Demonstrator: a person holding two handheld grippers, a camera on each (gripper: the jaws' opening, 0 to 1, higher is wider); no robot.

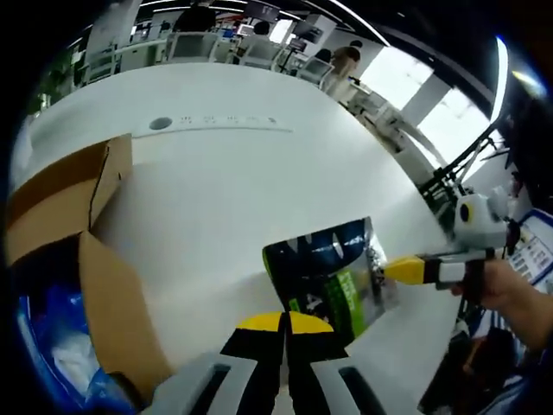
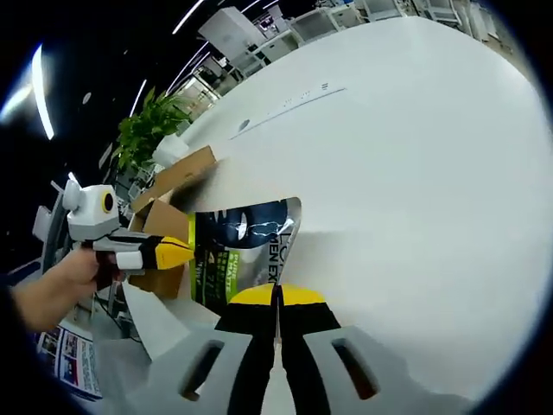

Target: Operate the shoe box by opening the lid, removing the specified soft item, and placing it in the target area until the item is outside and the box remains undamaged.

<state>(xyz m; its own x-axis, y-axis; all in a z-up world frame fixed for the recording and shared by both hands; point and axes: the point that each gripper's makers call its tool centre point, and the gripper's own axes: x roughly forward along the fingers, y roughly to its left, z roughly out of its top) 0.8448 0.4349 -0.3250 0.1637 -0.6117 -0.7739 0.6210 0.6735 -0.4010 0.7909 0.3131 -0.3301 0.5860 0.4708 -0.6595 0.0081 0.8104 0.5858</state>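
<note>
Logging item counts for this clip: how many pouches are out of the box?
1. The dark-and-green pouch is above the white table, pinched between both claws. More may be hidden inside the cardboard box.

A broad white table (image 1: 259, 181) with a curved far edge carries everything here — its top is smooth and mostly bare. In the left gripper view an open brown cardboard box (image 1: 82, 251) rests on it at about nine o'clock, flaps raised, with blue and pale material inside. Toward twelve o'clock a round grey grommet (image 1: 161, 124) and a long narrow strip (image 1: 233, 125) are set flush in the surface. In the right gripper view the same table (image 2: 415, 173) spreads from centre to three o'clock, the box (image 2: 168, 194) standing at nine to ten o'clock — a white sheet (image 2: 155, 324) lies at seven o'clock.
</note>
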